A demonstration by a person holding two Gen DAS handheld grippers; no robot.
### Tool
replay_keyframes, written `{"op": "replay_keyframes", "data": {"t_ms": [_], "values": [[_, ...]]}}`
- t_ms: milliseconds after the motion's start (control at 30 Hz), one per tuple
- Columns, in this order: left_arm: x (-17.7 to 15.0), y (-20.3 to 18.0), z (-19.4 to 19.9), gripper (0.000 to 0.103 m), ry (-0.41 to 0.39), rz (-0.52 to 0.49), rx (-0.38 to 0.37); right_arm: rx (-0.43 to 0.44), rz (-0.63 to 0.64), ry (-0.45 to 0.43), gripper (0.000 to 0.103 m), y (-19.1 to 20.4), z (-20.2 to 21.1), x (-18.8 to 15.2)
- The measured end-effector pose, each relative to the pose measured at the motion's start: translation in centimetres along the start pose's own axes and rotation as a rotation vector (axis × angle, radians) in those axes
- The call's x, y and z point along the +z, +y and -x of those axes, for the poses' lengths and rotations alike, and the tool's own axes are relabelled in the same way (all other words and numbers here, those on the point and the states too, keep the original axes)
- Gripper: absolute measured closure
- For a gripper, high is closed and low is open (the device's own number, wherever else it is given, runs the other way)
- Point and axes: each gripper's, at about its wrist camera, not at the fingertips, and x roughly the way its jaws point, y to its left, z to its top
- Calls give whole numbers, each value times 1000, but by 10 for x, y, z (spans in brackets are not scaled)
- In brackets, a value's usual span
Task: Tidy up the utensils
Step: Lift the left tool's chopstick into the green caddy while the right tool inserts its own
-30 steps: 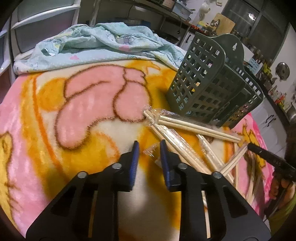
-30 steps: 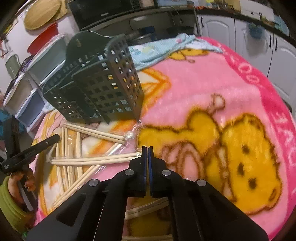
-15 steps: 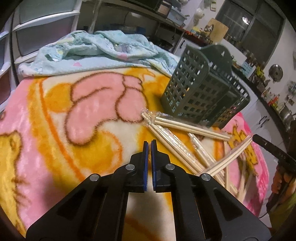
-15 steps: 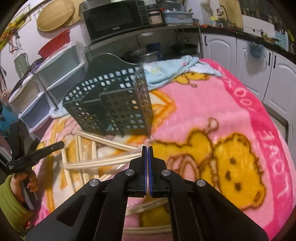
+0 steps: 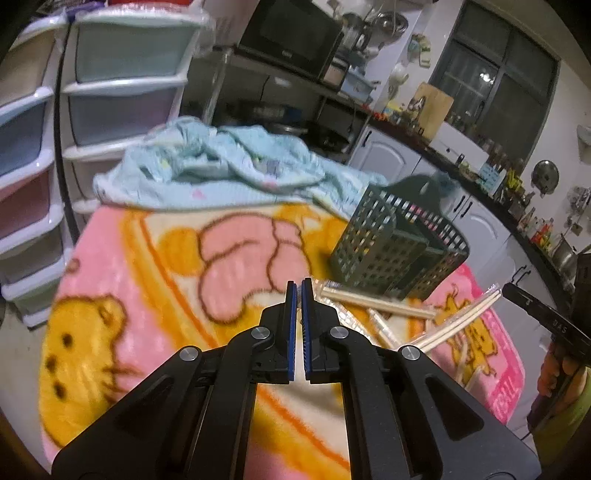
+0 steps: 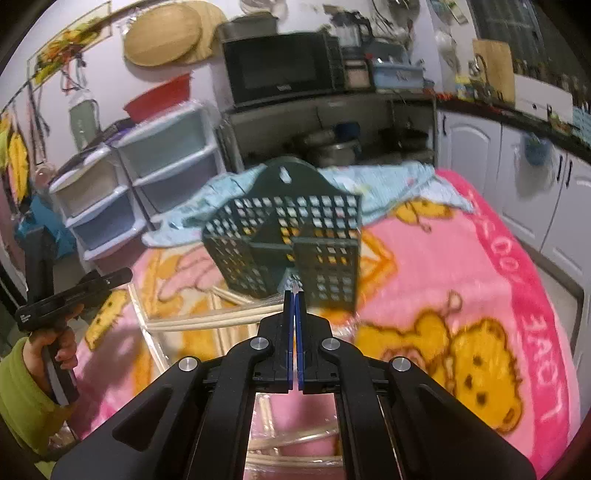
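1. The left gripper [image 5: 298, 291] has its blue pads nearly pressed together, a thin slit between them and nothing in it; a second ago they stood spread above the wrapped chopsticks, then came together half a second ago.
2. It has since risen — the pink cartoon blanket [image 5: 147, 258] looks smaller, and the drawer units [image 5: 122, 74] and microwave [image 5: 291, 33] now show behind it.
3. The right gripper [image 6: 294, 295] pinches the clear wrapper end of a chopstick pair [image 6: 207, 322], as it did in both earlier frames; that pair now hangs lifted off the blanket, seen raised at the right of the left view [image 5: 461, 321].
4. The green utensil basket [image 6: 291, 243] stands upright on the blanket just beyond the right gripper's tips, closer to centre of view than before.
5. Other wrapped chopsticks [image 5: 376, 301] lie on the blanket at the basket's foot — several more beneath the right gripper [image 6: 291, 443].
6. A crumpled light-blue cloth [image 5: 221, 166] sits behind the basket.
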Motion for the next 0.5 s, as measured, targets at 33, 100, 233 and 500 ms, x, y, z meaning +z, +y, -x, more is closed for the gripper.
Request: {"op": "replay_keyframes", "data": {"t_ms": [33, 100, 233, 500], "values": [[2, -2, 5, 102, -16, -8, 2, -1, 7, -10, 102, 2, 2, 3], [6, -5, 14, 102, -39, -9, -3, 0, 23, -32, 102, 7, 10, 7], [9, -14, 25, 102, -65, -27, -16, -17, 31, -81, 102, 12, 24, 15], [24, -44, 40, 102, -103, -80, -83, -7, 52, -109, 102, 18, 34, 22]]}}
